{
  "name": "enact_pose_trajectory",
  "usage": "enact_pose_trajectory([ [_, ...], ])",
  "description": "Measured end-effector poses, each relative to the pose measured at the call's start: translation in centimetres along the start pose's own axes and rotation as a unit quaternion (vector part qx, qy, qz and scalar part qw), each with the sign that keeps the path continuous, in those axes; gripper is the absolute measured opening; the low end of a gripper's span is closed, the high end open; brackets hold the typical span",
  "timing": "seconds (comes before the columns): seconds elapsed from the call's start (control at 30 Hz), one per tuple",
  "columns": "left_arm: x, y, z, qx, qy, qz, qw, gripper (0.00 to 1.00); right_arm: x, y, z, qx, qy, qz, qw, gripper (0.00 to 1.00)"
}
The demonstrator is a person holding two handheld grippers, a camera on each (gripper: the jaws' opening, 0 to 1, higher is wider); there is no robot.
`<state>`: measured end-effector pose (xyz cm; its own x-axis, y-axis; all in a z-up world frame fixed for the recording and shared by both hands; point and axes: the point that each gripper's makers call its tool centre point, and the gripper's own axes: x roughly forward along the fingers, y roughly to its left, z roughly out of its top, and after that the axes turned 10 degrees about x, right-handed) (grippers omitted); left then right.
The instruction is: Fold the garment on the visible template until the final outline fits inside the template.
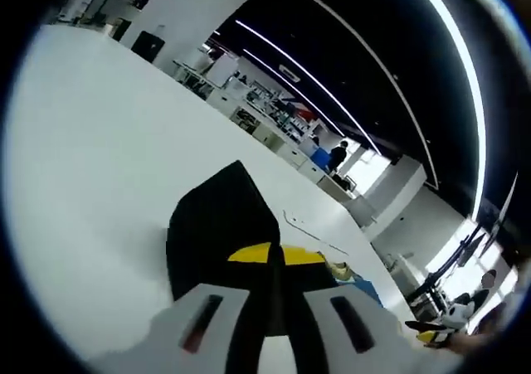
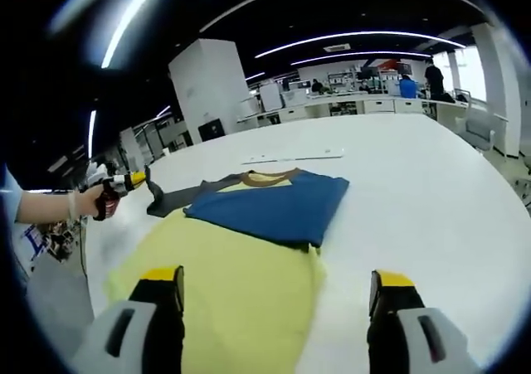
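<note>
White table [image 1: 91, 167] is carrying the garment [image 1: 217, 225] in the left gripper view; your left gripper [image 1: 272, 262] is clenching its dark sleeve. Right gripper view: your right gripper [image 2: 278, 295] is hovering released above the garment's yellow body.

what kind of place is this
Probably an open-plan lab or office: long ceiling light strips, rows of desks at the back, and a big white table holding the garment.
</note>
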<state>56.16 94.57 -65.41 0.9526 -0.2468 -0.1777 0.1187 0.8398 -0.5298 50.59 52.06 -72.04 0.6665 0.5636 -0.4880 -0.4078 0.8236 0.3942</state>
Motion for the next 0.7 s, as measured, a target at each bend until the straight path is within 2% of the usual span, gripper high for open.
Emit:
enact_pose_trajectory([
  [0.1,1.3,-2.4,-0.2,0.014,0.006,-0.028,0.9995,0.00,-0.4,-0.6,0.1,0.007,-0.004,-0.003,1.0000,0.93],
  [0.17,2.2,-3.8,-0.5,0.010,0.009,-0.043,0.9990,0.00,-0.5,-0.8,0.1,0.010,-0.006,-0.005,0.9999,0.93],
  [0.5,5.5,-10.1,-3.7,0.018,0.039,-0.104,0.9937,0.00,-0.9,-1.7,-0.5,0.021,-0.009,-0.009,0.9997,0.92],
  [0.63,6.4,-11.6,-4.0,0.004,0.039,-0.121,0.9919,0.00,-0.8,-1.7,-0.7,0.028,-0.013,-0.010,0.9995,0.92],
  [0.7,7.1,-12.3,-4.4,0.010,0.046,-0.132,0.9901,0.00,-0.8,-1.7,-0.7,0.030,-0.013,-0.010,0.9994,0.92],
])
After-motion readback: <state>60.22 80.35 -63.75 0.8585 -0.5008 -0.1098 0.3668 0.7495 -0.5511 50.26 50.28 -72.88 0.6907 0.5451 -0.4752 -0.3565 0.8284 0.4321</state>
